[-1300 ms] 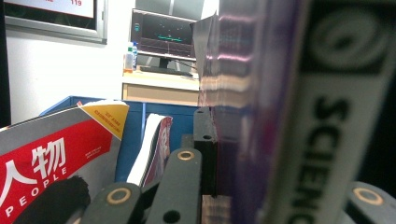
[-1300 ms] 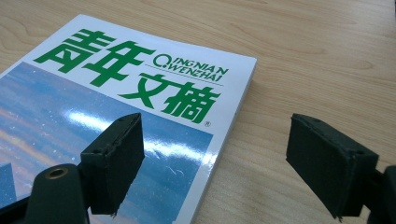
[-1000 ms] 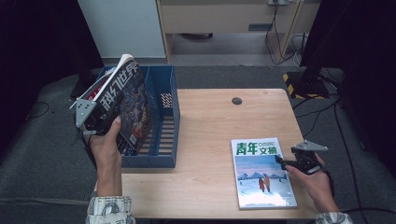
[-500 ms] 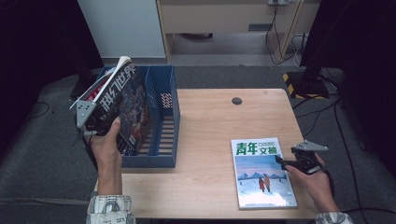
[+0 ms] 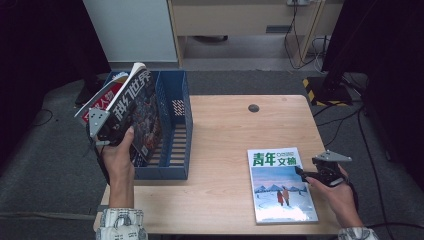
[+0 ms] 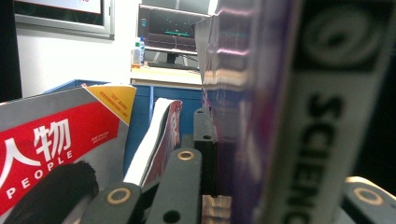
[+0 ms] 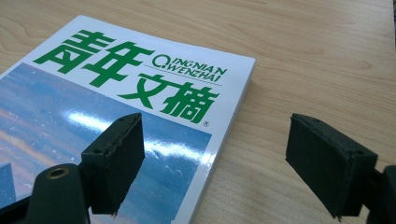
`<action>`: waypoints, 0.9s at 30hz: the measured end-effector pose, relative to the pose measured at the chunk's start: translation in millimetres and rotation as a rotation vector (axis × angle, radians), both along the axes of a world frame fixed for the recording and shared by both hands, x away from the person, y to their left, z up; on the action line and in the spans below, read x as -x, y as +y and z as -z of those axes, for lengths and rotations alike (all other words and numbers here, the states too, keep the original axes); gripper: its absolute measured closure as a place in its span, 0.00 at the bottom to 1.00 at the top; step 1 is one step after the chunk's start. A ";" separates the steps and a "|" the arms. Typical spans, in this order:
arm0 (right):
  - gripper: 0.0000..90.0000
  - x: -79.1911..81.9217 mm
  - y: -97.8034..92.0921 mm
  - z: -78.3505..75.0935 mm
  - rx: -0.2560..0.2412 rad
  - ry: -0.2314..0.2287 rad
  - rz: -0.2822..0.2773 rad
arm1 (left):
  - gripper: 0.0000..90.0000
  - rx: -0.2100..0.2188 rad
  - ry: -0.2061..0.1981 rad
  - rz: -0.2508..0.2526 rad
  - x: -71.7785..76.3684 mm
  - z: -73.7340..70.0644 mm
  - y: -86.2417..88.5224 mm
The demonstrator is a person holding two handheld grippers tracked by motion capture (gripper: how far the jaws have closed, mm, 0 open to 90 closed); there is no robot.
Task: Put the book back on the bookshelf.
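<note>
Holding that dark science magazine point(image 5: 142, 112) clamped upright over the blue file rack point(image 5: 172, 170), the left gripper point(image 5: 107, 131) fights floppy, slick pages, so grip near the spine, while the right gripper point(image 5: 309, 176) hangs wide open, empty, straddling the white magazine's point(image 5: 280, 182) edge on the table point(image 5: 220, 130).

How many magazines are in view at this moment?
3. A dark science-fiction magazine is clamped in the left gripper over the blue plastic file rack; a red People magazine stands behind it; a white-and-green magazine lies flat by the right gripper. Others may be hidden.
</note>
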State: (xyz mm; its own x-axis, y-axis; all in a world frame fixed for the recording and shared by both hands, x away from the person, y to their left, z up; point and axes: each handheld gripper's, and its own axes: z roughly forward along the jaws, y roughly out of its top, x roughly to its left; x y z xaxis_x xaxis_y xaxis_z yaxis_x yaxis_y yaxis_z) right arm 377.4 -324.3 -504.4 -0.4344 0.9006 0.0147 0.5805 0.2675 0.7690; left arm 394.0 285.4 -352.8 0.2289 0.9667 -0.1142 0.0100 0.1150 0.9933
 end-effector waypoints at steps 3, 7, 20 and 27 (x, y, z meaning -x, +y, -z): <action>0.22 0.1 0.1 0.0 0.000 0.000 0.000 | 0.92 -0.005 0.000 -0.001 -0.4 0.9 -0.9; 0.22 0.1 -0.1 -0.1 -0.002 0.003 0.001 | 0.92 -0.012 0.006 -0.009 -1.6 3.6 -2.0; 0.22 0.3 0.0 -0.2 -0.003 0.004 0.000 | 0.92 -0.012 0.022 -0.026 -6.2 15.5 -1.4; 0.22 0.1 0.0 0.1 0.000 0.002 -0.001 | 0.92 -0.015 0.031 -0.026 -9.1 21.0 -3.1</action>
